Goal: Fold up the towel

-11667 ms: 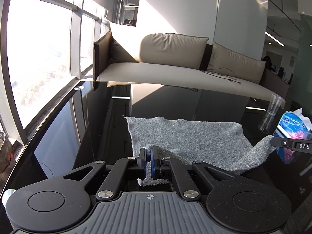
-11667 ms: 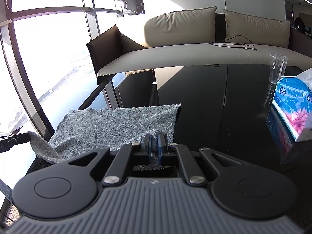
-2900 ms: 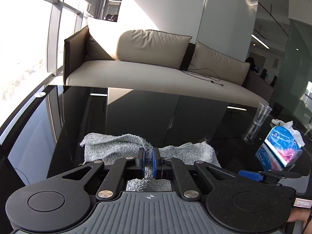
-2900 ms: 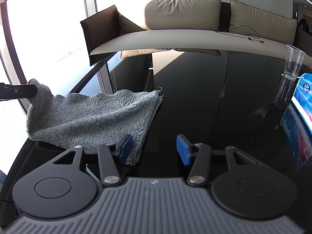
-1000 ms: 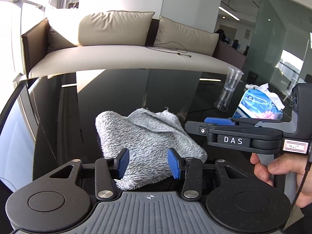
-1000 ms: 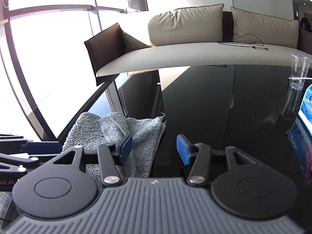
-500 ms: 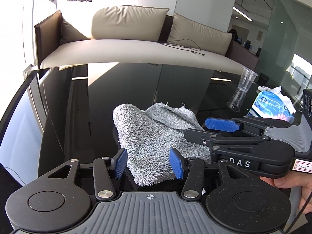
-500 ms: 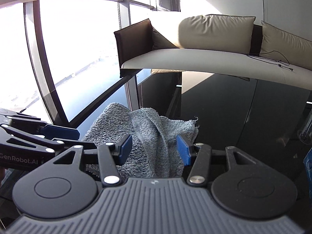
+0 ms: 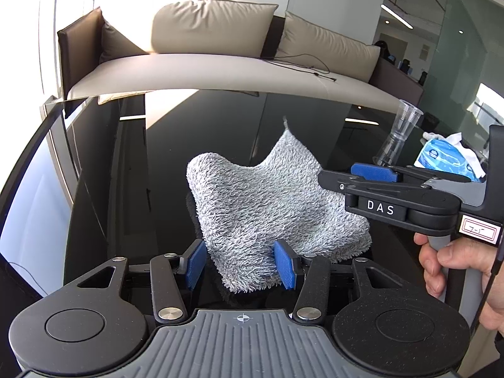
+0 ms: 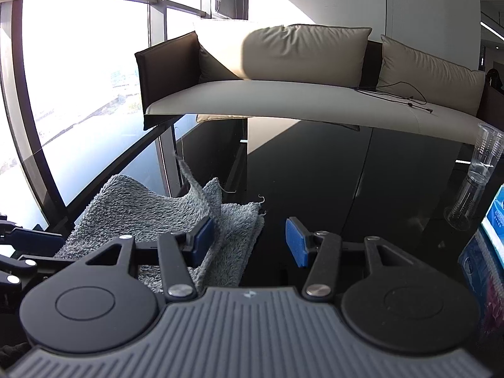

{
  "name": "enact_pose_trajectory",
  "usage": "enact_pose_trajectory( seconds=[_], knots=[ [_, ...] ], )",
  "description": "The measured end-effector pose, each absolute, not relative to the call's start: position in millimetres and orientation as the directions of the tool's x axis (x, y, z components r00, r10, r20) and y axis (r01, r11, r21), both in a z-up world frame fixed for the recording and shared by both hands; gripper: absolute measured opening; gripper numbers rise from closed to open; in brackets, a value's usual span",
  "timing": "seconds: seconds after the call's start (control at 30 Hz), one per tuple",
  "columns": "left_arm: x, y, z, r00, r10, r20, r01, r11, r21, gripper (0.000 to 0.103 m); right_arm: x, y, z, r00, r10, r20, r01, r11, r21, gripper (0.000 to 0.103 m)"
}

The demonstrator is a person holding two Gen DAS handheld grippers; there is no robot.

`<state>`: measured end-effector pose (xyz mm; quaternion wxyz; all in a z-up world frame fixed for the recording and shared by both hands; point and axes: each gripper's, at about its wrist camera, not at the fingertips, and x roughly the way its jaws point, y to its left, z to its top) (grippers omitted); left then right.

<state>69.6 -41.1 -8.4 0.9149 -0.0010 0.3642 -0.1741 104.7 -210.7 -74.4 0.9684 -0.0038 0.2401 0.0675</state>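
Observation:
The grey fluffy towel lies bunched and partly folded on the black glossy table, with one corner sticking up. My left gripper is open, its blue pads on either side of the towel's near edge. The right gripper comes in from the right at the towel's right side, held by a hand. In the right wrist view the towel lies left of centre and my right gripper is open, its left pad at the towel's raised fold, its right pad over bare table.
A clear plastic cup and a blue tissue pack stand at the right of the table. A beige sofa runs behind the table. Large windows are on the left beyond the table edge.
Both grippers stay open. The towel's far corner has lifted to stand up. The right gripper has shifted right, off the top of the towel.

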Motion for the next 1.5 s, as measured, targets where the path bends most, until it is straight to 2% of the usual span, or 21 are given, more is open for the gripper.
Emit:
enact_pose_trajectory(
  seconds=[0.43, 0.57, 0.77, 0.8, 0.87, 0.93, 1.03, 1.1, 1.33, 1.5],
  knots=[
    [67.8, -38.2, -6.4, 0.692, -0.296, -0.659, 0.293, 0.949, -0.118, 0.047, 110.2, -205.0, -82.2, 0.847, 0.119, -0.519, -0.134, 0.991, 0.009, 0.053],
    [68.0, -36.1, -4.7, 0.706, -0.271, -0.654, 0.269, 0.957, -0.107, 0.051, 109.4, -202.3, -82.1, 0.85, 0.111, -0.514, -0.128, 0.992, 0.003, 0.053],
    [67.1, -31.8, -2.0, 0.739, -0.215, -0.639, 0.212, 0.974, -0.082, 0.076, 106.1, -204.9, -79.5, 0.857, 0.11, -0.503, -0.115, 0.993, 0.02, 0.053],
    [66.8, -30.9, -1.9, 0.744, -0.206, -0.635, 0.202, 0.976, -0.079, 0.084, 105.8, -205.9, -79.4, 0.856, 0.109, -0.505, -0.112, 0.993, 0.025, 0.054],
    [66.3, -29.2, -1.6, 0.756, -0.188, -0.627, 0.182, 0.98, -0.074, 0.093, 104.4, -207.8, -78.9, 0.857, 0.107, -0.504, -0.103, 0.994, 0.035, 0.065],
    [65.7, -27.6, -1.4, 0.765, -0.172, -0.621, 0.164, 0.984, -0.07, 0.096, 101.0, -209.7, -77.0, 0.865, 0.099, -0.493, -0.09, 0.995, 0.042, 0.079],
    [64.2, -27.4, -2.0, 0.765, -0.165, -0.623, 0.158, 0.985, -0.067, 0.097, 95.9, -209.9, -74.5, 0.872, 0.107, -0.478, -0.096, 0.994, 0.047, 0.083],
    [62.7, -26.9, -2.1, 0.773, -0.152, -0.616, 0.151, 0.987, -0.054, 0.102, 92.7, -210.1, -73.6, 0.872, 0.115, -0.475, -0.102, 0.993, 0.053, 0.084],
    [54.9, -23.0, -4.5, 0.782, -0.123, -0.611, 0.115, 0.992, -0.053, 0.102, 78.3, -210.3, -68.7, 0.876, 0.143, -0.461, -0.123, 0.99, 0.073, 0.098],
    [49.3, -19.9, -3.0, 0.785, -0.106, -0.61, 0.09, 0.994, -0.056, 0.102, 69.5, -213.1, -68.0, 0.87, 0.158, -0.467, -0.124, 0.987, 0.102, 0.1]
  ],
)
